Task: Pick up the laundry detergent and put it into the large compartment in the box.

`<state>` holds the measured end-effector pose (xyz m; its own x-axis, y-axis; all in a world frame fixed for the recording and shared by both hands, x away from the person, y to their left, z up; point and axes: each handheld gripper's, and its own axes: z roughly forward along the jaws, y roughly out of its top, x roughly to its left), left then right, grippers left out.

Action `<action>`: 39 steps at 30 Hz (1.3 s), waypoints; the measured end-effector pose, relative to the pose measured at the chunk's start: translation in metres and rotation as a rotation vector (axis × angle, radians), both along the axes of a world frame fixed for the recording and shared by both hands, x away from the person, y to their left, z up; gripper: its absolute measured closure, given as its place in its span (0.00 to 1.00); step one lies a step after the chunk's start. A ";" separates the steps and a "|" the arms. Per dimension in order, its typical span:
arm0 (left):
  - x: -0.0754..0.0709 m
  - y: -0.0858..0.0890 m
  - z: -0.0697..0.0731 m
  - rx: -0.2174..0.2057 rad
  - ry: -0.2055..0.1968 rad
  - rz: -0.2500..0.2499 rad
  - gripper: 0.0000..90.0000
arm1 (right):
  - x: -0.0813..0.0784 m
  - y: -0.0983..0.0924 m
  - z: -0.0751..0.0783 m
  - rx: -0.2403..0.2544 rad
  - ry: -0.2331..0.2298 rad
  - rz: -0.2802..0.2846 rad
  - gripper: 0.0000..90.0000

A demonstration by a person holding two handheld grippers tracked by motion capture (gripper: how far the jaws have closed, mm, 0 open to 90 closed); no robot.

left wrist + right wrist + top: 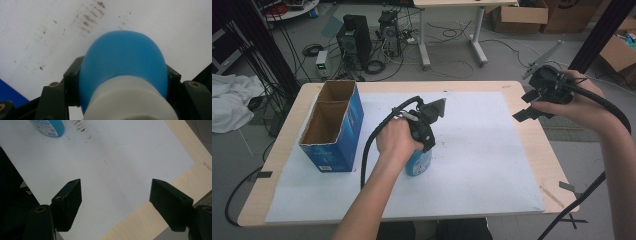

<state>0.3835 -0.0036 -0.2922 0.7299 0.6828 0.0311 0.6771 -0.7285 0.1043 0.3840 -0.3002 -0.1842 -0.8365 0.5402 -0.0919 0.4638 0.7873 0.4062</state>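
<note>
A blue bottle [418, 163] with a white top stands on the white sheet [472, 150] near the table's middle. My left gripper [424, 146] comes down on it from above. In the left gripper view the black jaws press on both sides of the bottle's blue shoulder [123, 60], so the left gripper [123, 83] is shut on it. My right gripper [524, 106] is held in the air over the table's right edge. Its jaws stand wide apart with nothing between them; the right gripper [116, 205] looks down on the sheet's corner, with the bottle [50, 126] far off.
An open-topped blue cardboard box [332, 127] with two compartments stands at the sheet's left end, close to the left forearm. The wooden table [532, 150] shows bare along its right edge. Beyond the far edge are cables, computer cases and cardboard boxes on the floor.
</note>
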 end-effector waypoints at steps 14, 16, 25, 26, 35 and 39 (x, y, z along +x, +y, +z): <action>0.004 0.011 0.017 0.007 0.016 0.002 0.42 | 0.003 0.004 0.001 -0.004 0.002 0.000 0.29; 0.004 0.012 0.022 0.004 0.026 -0.008 0.42 | 0.003 0.005 0.001 -0.004 0.002 0.002 0.29; 0.005 0.013 0.052 0.008 0.008 -0.022 0.42 | 0.006 0.009 0.000 -0.004 0.002 0.007 0.29; 0.005 0.014 0.056 0.005 0.005 -0.017 0.42 | 0.006 0.009 0.000 -0.005 0.003 0.008 0.29; 0.005 0.023 0.088 -0.011 -0.004 -0.001 0.42 | 0.008 0.010 0.000 -0.005 0.007 0.000 0.29; 0.004 0.027 0.101 -0.008 -0.013 0.005 0.42 | 0.009 0.012 0.000 -0.005 0.008 0.004 0.29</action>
<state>0.3877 0.0231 -0.1915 0.7262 0.6866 0.0349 0.6792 -0.7243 0.1185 0.3926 -0.2881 -0.1846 -0.8395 0.5362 -0.0878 0.4638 0.7914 0.3983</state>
